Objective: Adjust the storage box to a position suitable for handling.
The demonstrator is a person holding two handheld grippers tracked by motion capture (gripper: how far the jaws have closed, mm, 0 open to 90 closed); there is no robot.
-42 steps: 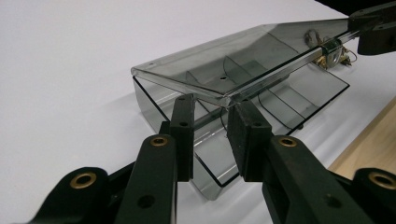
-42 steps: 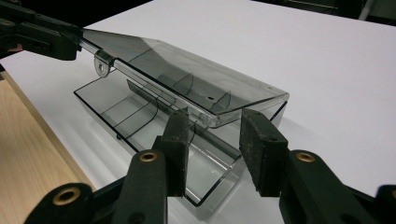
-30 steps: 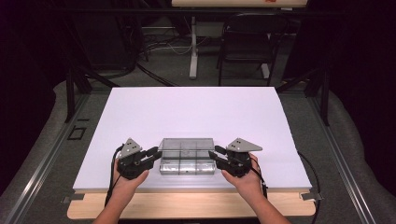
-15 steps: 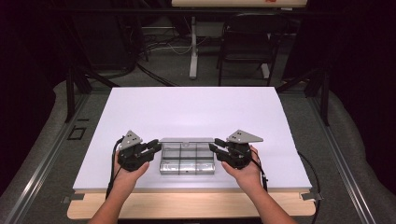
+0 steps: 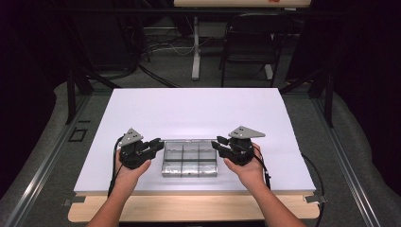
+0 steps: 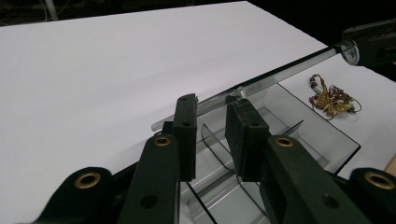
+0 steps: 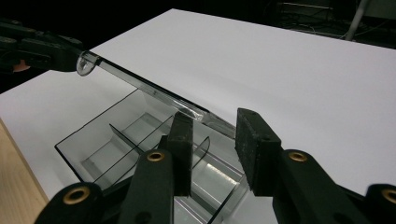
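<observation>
High view: left claw [image 5: 153, 144] and right claw [image 5: 220, 143] unclenched astride lid [image 6: 280, 72] ends, right just narrowing; best raised evenly, box [image 5: 189, 158] undragged.

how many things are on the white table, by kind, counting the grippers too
clear compartment box: 1
tangled brown-gold chain: 1
black two-jaw grippers: 2, left gripper and right gripper
total: 4
</observation>
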